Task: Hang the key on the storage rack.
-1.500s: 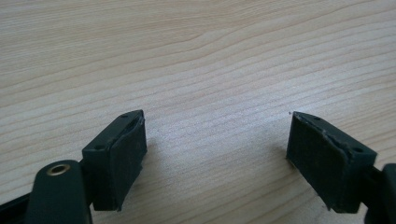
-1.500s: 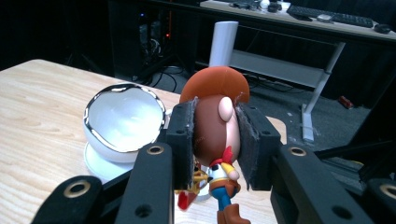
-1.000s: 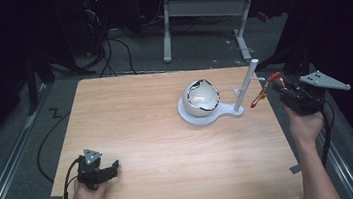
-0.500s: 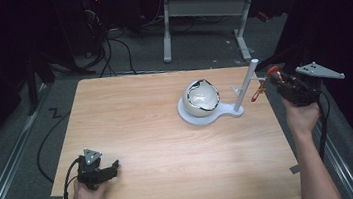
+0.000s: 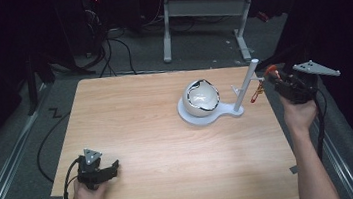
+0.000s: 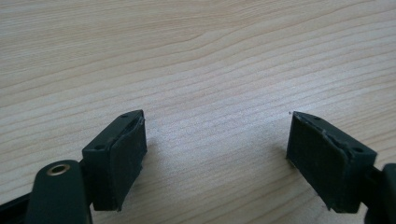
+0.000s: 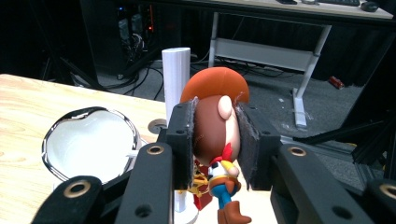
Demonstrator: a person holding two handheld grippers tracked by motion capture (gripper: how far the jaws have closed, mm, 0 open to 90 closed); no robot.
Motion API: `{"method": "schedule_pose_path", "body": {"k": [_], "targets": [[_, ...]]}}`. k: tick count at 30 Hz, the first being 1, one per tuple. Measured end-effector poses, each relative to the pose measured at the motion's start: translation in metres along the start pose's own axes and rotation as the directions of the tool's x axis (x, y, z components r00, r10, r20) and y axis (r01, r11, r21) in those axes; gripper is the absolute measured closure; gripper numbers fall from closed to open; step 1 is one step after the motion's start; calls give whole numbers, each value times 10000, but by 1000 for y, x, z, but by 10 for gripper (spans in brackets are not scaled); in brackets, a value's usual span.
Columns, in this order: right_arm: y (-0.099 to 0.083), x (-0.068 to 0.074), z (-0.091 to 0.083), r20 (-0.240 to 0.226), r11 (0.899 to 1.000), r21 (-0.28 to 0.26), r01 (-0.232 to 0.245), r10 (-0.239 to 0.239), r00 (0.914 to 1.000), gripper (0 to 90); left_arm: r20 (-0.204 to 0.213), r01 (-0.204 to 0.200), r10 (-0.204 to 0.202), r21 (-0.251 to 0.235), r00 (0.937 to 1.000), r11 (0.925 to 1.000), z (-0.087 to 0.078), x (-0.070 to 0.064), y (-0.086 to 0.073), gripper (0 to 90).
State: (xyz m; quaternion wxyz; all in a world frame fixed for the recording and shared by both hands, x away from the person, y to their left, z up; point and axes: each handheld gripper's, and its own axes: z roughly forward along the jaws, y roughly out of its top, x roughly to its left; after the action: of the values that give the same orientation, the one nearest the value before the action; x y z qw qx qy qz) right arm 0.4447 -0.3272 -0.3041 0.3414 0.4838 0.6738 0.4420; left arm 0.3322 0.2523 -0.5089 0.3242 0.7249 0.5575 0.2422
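The wooden table (image 5: pixel 158 132) carried a white stand (image 5: pixel 210 116) with an upright post (image 5: pixel 245 85) and a white bowl (image 5: pixel 201 97) resting on its round base. The right gripper (image 7: pixel 215 140) hung past the table's right edge, near the post, its jaws clamped on the head of a cowboy figurine (image 7: pixel 217 135) with an orange hat. The left gripper (image 5: pixel 97 169) rested low at the table's near left corner, jaws spread wide over bare wood.
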Motion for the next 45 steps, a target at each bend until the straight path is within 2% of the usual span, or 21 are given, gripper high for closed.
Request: {"method": "schedule_pose_path", "body": {"k": [17,32,39,45], "targets": [[4,0,7,114,9999,155,19,-21,9999,689,2,3,-3,-3,10000,10000,0,0,0,204],[-18,-12,9,54,9982,287,-526,525,9986,688,0,2,-2,-1,10000,10000,0,0,0,205],[-27,-13,11,21,9980,290,-569,569,9984,688,-5,-1,1,-2,10000,10000,0,0,0,205],[-40,-12,17,-9,9964,500,-682,683,9977,688,-3,-5,5,0,10000,10000,0,0,0,204]]}}
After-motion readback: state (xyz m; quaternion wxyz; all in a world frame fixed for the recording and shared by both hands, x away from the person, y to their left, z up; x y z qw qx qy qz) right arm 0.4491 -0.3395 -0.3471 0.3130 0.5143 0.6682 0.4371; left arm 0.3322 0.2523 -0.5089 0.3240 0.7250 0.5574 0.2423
